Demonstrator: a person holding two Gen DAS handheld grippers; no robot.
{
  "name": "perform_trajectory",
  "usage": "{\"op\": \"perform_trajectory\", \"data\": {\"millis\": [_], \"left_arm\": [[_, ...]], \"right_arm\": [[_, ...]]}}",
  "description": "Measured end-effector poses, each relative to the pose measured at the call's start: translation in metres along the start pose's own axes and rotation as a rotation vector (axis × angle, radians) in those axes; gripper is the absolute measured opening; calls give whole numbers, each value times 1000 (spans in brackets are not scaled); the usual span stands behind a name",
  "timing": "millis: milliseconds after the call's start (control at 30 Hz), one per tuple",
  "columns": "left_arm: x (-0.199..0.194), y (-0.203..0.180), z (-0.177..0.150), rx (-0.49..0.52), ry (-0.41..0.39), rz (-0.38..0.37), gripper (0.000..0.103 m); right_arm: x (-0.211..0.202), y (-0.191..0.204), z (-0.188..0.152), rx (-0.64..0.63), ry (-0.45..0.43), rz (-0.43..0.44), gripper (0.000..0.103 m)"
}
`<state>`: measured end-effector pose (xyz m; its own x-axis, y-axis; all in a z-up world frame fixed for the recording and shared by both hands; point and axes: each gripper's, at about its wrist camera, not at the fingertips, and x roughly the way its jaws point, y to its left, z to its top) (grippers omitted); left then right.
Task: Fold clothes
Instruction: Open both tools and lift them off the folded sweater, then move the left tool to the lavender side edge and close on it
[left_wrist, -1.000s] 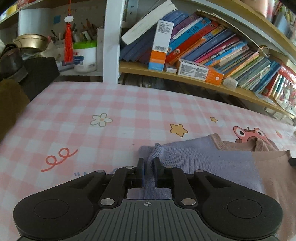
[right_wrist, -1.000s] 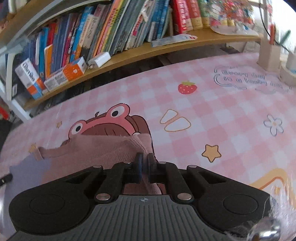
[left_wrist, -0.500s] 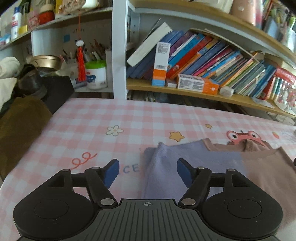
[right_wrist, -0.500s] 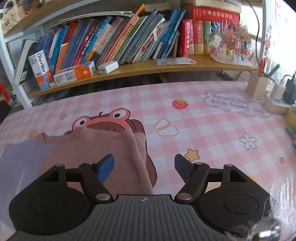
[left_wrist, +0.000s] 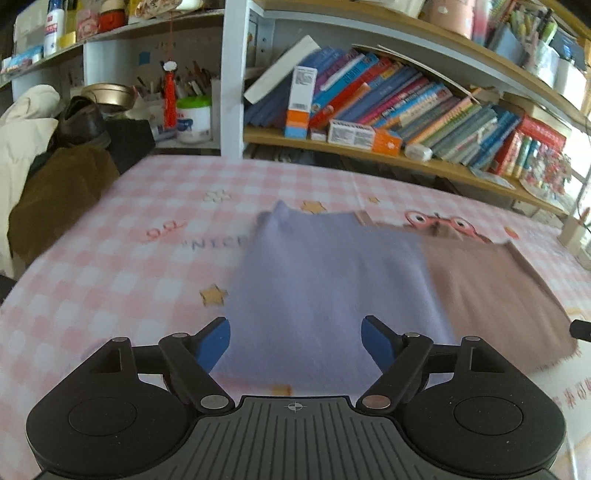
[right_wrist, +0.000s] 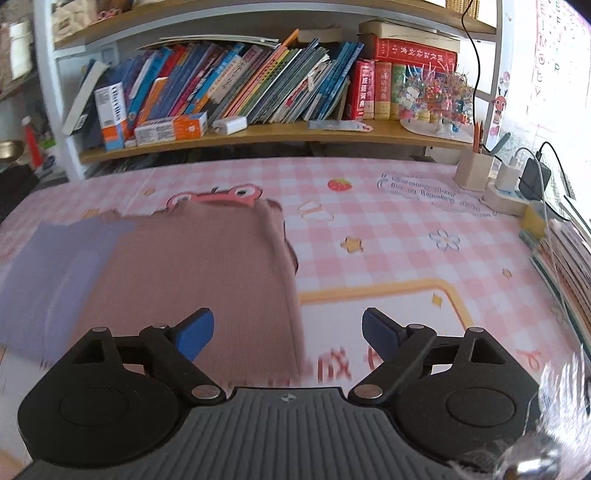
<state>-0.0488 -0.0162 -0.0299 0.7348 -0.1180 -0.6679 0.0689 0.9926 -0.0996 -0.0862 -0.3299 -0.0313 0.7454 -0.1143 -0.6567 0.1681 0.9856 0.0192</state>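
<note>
Sweater (left_wrist: 332, 280) flat ahead of both spread grippers

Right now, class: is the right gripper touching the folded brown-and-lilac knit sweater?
Apart. The right wrist view shows the right gripper wide open, held above the sweater, both blue fingertips clear of the fabric.

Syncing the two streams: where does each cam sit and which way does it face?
Left wrist: on the left gripper, above the table's near edge, facing the bookshelf; sees the lilac half of the sweater; both open fingers show.
Right wrist: on the right gripper, same heading, over the sweater's brown half; open fingers show.
Shared: sweater, frog print, bookshelf.
</note>
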Motion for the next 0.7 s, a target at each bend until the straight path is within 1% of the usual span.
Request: {"op": "perform_trajectory", "data": {"millis": [167,233,300,467,700], "left_arm": [[-20,-13,-16,0,-2,-3,81],[-27,-18,-23,-3,-2,-3,85],[-34,-22,-29,-8,-3,-3,87],[-47,-29,-46,-33,9,4,87],[-62,-38,-67,-44,33,16,87]], "right_arm": [[-23,-5,-23,-11,17,12,88],[-30,-7,-31,-14,22,13,88],[-37,-9,-37,-17,26,16,89],[-51,-13,-52,-24,35,28,90],[-68,-5,-75,-43,60,54,92]]}}
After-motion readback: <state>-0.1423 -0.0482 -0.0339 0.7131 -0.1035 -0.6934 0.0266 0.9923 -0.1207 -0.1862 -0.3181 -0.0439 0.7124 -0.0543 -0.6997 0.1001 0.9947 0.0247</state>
